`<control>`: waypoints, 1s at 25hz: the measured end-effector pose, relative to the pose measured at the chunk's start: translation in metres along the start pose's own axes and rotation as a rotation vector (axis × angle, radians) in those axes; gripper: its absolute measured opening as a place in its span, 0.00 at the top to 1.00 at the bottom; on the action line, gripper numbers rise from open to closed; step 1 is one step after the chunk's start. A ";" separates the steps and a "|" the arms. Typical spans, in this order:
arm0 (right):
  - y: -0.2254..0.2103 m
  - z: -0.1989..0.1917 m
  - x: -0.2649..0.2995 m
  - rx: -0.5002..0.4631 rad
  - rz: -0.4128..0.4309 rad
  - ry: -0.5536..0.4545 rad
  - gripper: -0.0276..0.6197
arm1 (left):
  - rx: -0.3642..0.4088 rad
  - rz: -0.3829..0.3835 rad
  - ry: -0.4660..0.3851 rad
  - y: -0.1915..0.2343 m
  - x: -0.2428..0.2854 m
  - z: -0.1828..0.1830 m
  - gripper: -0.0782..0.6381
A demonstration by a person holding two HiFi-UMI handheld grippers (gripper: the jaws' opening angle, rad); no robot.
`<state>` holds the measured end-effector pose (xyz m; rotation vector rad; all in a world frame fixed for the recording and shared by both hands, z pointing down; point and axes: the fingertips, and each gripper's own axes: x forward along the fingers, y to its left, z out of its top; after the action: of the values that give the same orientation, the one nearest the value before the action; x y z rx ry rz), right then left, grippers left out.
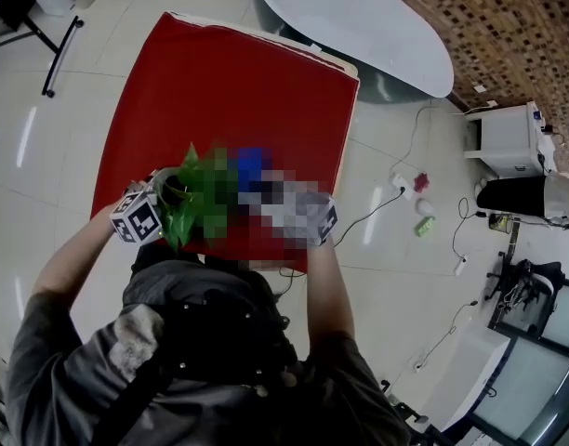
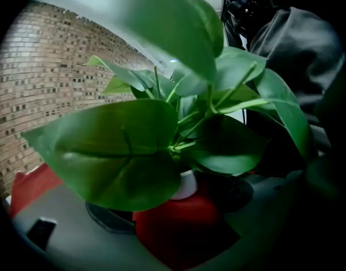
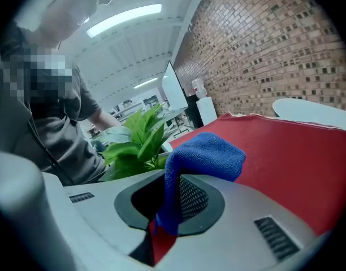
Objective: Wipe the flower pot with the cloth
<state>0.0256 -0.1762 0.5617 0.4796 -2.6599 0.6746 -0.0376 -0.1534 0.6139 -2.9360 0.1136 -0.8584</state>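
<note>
A small white flower pot (image 1: 170, 190) with a leafy green plant (image 1: 185, 219) stands near the front edge of the red table (image 1: 238, 82). My left gripper (image 1: 160, 199) is at the pot. In the left gripper view its jaws sit on either side of the pot (image 2: 187, 186), close against it, with big leaves (image 2: 122, 151) hiding most of it. My right gripper (image 3: 170, 196) is shut on a blue cloth (image 3: 204, 154), which folds over the jaws. The cloth (image 1: 251, 163) hangs just right of the plant, apart from the pot (image 3: 165, 146).
A white oval table (image 1: 359, 17) stands beyond the red table's far right corner. On the tiled floor to the right lie cables (image 1: 387, 203), a pink thing (image 1: 421, 182) and a green thing (image 1: 424, 226). A white cabinet (image 1: 503, 137) stands further right.
</note>
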 end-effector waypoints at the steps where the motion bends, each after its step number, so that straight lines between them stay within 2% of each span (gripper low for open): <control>1: 0.002 0.000 0.005 0.015 -0.002 0.013 0.86 | 0.025 -0.041 0.001 0.000 -0.002 -0.001 0.30; 6: -0.010 -0.008 0.024 0.099 -0.063 0.062 0.86 | 0.140 -0.192 -0.009 0.005 -0.005 -0.005 0.30; 9: -0.020 -0.018 0.029 0.161 -0.066 0.074 0.86 | 0.168 -0.217 -0.016 0.012 -0.003 -0.005 0.29; 12: -0.025 -0.030 0.029 0.215 -0.077 0.063 0.86 | 0.149 -0.214 -0.017 0.014 0.001 -0.007 0.29; 15: -0.028 -0.038 0.031 0.241 -0.112 0.044 0.86 | 0.110 -0.164 -0.016 0.017 -0.001 -0.010 0.26; 18: -0.032 -0.042 0.022 0.255 -0.184 0.013 0.86 | 0.087 -0.066 0.002 0.024 -0.012 -0.017 0.26; 22: -0.034 -0.047 0.002 0.276 -0.272 -0.045 0.86 | -0.007 0.072 0.044 0.021 -0.037 -0.041 0.26; 25: -0.030 -0.049 -0.006 0.282 -0.321 -0.069 0.86 | -0.060 0.130 0.055 0.008 -0.058 -0.056 0.26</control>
<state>0.0556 -0.1748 0.6111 0.9972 -2.4739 0.9464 -0.1168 -0.1591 0.6293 -2.9210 0.3361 -0.9314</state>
